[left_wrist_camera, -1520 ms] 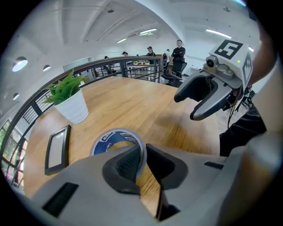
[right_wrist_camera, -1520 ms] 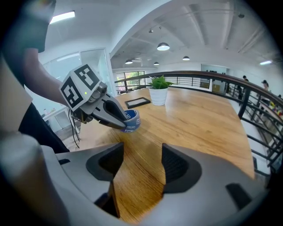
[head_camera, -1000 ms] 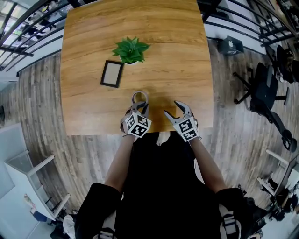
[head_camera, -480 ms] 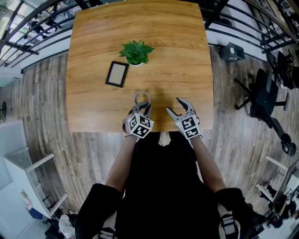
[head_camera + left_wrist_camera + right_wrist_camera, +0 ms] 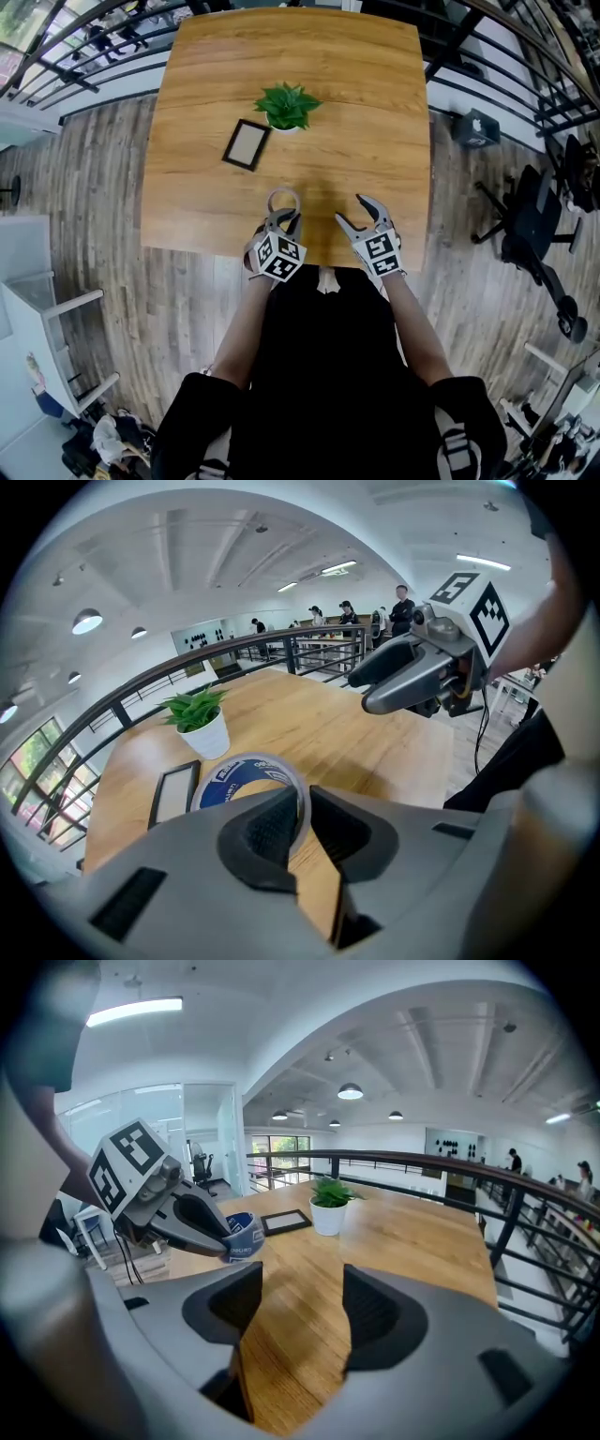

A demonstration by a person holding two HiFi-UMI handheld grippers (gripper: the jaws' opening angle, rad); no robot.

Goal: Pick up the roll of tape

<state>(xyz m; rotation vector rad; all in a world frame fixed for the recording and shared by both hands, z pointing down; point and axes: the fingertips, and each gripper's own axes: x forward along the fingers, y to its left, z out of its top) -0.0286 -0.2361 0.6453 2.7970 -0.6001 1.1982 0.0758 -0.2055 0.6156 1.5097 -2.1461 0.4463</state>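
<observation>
Both grippers have lifted slightly since 1 second ago, and with the left gripper (image 5: 284,217) clamped on just the thin wall of the roll of tape (image 5: 246,778), held clear of the table (image 5: 375,141), while the right gripper (image 5: 352,210) gapes empty alongside, a jerk might twist the roll loose.

Head view steeply overhead, gripper views low, all sharing table (image 5: 375,112)
</observation>
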